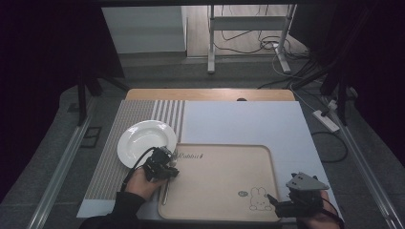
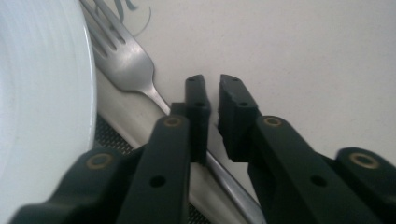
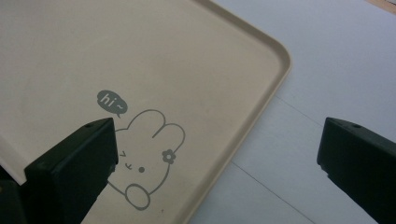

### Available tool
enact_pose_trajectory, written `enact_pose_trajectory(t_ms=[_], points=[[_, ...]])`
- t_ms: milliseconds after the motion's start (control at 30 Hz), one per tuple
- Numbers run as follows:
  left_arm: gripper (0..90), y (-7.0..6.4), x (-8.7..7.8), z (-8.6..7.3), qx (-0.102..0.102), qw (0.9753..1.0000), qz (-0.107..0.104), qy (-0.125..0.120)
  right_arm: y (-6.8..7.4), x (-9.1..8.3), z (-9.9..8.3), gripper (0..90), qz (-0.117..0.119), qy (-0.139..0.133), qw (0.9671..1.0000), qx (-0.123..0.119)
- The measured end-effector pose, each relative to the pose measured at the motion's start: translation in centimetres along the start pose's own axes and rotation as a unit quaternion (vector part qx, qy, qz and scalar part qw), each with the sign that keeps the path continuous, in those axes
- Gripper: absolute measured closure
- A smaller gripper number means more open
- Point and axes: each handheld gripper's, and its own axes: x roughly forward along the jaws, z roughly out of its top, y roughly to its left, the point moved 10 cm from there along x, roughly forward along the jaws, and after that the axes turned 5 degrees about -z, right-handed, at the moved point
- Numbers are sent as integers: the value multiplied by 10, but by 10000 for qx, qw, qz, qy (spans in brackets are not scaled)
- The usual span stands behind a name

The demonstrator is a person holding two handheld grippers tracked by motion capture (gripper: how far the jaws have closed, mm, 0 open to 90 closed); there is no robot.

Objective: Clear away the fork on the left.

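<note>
L claw near-shut, R claw wide.

The fork is brushed metal with a dull sheen. The plate beside it looks like glossy white ceramic. The beige tray is smooth and matt, seemingly plastic. The left tongs are matt black plastic with brass-coloured rivets. A ribbed woven mat lies under the plate.

White plate; silver fork; beige tray with grey rabbit drawing; grey striped mat; black tongs.
</note>
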Motion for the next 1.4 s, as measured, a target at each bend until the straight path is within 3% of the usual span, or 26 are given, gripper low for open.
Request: enact_pose_trajectory(t_ms=[200, 400, 567, 733, 900, 1100, 1200, 1400], points=[[657, -7, -7, 8, 285, 9990, -9, -336, 0, 0, 0, 0, -3, -1, 10000, 7], [521, -12, -8, 11, 514, 9978, 21, -425, 0, 0, 0, 0, -14, -9, 10000, 10], [405, -12, -10, 11, 580, 9970, 50, -507, 0, 0, 0, 0, -5, -2, 10000, 14], [268, -11, -13, 11, 502, 9965, -55, -666, 0, 0, 0, 0, -5, 3, 10000, 10], [120, -11, -15, 9, 560, 9958, -4, -722, 0, 0, 0, 0, -6, 7, 10000, 12], [20, -13, -23, 9, 550, 9950, -89, -833, 0, 0, 0, 0, -11, 12, 10000, 10], [0, -10, -28, 6, 548, 9944, 35, -902, -1, 0, 0, 0, -28, 17, 10000, 36], [0, -4, -37, -1, 405, 9923, 54, -1166, -3, 0, 0, 0, -36, 8, 9999, 142]])
